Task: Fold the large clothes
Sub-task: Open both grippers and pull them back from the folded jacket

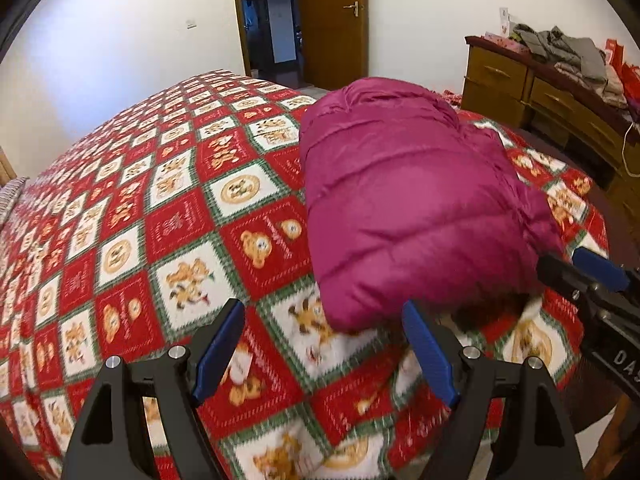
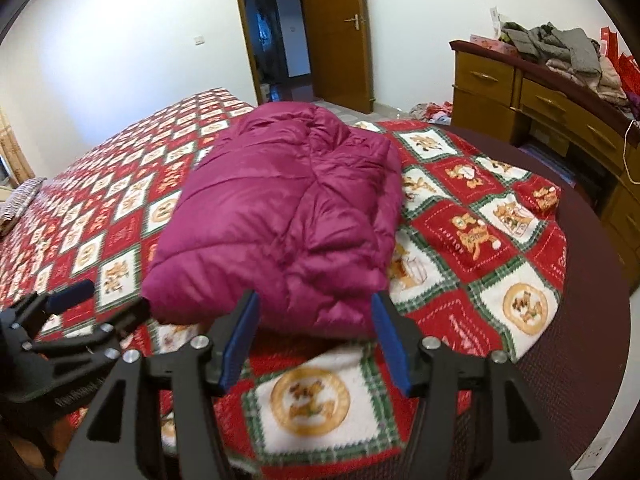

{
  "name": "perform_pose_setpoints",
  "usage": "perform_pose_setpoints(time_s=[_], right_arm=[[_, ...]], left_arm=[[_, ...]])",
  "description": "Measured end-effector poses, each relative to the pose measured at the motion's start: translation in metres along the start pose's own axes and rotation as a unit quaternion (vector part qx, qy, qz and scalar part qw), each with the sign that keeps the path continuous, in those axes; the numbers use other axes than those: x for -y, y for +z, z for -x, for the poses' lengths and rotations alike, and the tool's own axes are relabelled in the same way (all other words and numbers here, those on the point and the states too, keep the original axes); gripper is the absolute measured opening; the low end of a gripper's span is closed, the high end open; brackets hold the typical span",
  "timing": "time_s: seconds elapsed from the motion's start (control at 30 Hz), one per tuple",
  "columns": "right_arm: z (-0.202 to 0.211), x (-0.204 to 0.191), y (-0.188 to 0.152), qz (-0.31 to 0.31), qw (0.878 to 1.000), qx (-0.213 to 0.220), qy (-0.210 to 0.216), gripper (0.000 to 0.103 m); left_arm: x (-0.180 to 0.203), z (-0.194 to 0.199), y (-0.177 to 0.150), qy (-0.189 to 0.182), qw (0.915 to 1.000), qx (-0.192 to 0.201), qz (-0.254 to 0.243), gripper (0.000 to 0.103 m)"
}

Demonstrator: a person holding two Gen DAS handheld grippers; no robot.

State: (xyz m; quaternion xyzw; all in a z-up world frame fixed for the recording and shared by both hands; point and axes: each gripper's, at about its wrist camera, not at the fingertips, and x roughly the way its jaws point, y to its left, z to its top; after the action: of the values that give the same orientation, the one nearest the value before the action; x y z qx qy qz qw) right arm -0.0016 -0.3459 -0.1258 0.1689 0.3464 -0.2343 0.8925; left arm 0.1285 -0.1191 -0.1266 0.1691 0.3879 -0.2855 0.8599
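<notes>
A magenta puffer jacket (image 1: pixel 408 200) lies folded into a thick bundle on the bed; it also shows in the right wrist view (image 2: pixel 280 216). My left gripper (image 1: pixel 324 312) is open and empty, just in front of the bundle's near left corner. My right gripper (image 2: pixel 314 312) is open and empty, its fingers just short of the bundle's near edge. The right gripper also shows at the right edge of the left wrist view (image 1: pixel 576 268), beside the bundle. The left gripper shows at the left of the right wrist view (image 2: pixel 104 300).
The bed carries a red, white and green bear-patterned blanket (image 1: pixel 168 216) over a dark maroon cover (image 2: pixel 592 280). A wooden dresser (image 2: pixel 540 108) piled with clothes (image 2: pixel 560 48) stands at the right. A wooden door (image 2: pixel 336 32) stands open at the back.
</notes>
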Motion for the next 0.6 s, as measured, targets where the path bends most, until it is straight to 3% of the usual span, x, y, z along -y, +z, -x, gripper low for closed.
perform_pose_setpoints(time_s=[0.17, 0.5, 0.6], right_arm=[[0.018, -0.002, -0.009, 0.005, 1.0, 0.0, 0.007, 0.068], [0.056, 0.0, -0.016, -0.011, 0.999, 0.007, 0.03, 0.069], [0.069, -0.005, -0.014, -0.005, 0.999, 0.022, 0.035, 0.073]], left_arm=[[0.007, 0.025, -0.015, 0.027, 0.9995, 0.014, -0.005, 0.082], [0.005, 0.08, -0.02, 0.011, 0.9973, 0.072, -0.007, 0.082], [0.004, 0.092, -0.019, 0.0, 0.9963, 0.086, -0.003, 0.082]])
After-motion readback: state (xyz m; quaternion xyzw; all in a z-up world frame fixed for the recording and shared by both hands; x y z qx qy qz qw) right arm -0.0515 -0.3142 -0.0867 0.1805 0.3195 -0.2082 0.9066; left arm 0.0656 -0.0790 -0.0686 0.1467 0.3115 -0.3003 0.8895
